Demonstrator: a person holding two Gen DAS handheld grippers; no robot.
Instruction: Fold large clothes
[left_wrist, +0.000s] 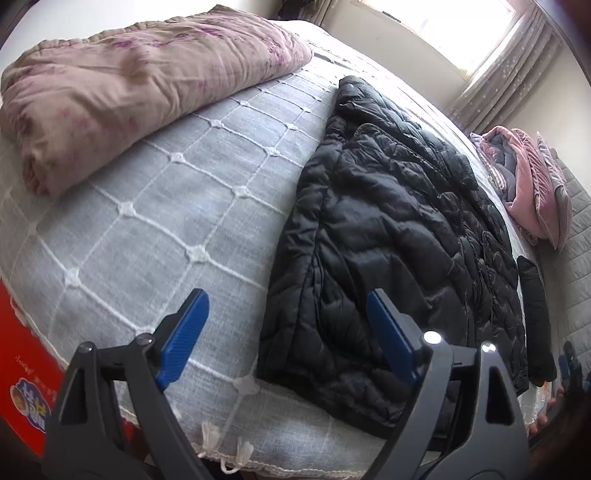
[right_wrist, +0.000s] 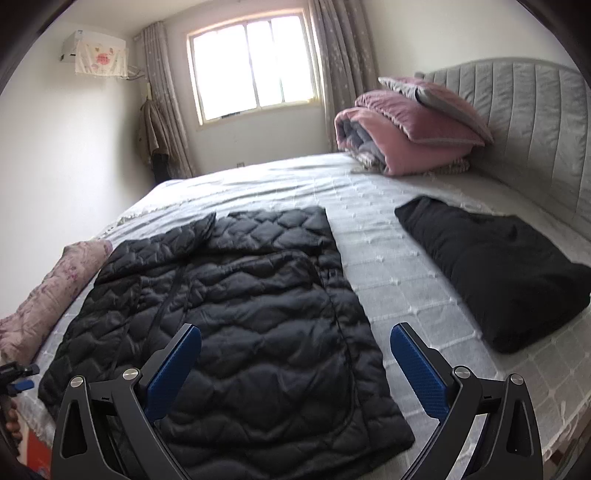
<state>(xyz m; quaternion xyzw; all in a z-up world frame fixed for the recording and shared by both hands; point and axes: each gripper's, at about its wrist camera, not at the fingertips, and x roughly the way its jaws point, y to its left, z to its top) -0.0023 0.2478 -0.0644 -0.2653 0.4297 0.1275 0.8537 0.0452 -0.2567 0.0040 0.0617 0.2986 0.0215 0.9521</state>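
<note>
A black quilted jacket (left_wrist: 388, 221) lies flat on the bed, its sleeves folded in over the body. My left gripper (left_wrist: 288, 332) hovers open over the jacket's near left corner, with one pad over the bedspread and the other over the jacket. In the right wrist view the same jacket (right_wrist: 229, 295) fills the middle. My right gripper (right_wrist: 295, 354) hangs wide open above its near right corner, with nothing pinched between the pads. The left gripper (right_wrist: 18, 376) peeks in at the left edge there.
The grey checked bedspread (left_wrist: 166, 192) covers the bed. A folded pink floral quilt (left_wrist: 129, 81) lies at the far left, and a red box (left_wrist: 26, 350) stands beside the bed. A folded black garment (right_wrist: 498, 266) and pink bedding (right_wrist: 406, 133) lie by the headboard (right_wrist: 535, 129).
</note>
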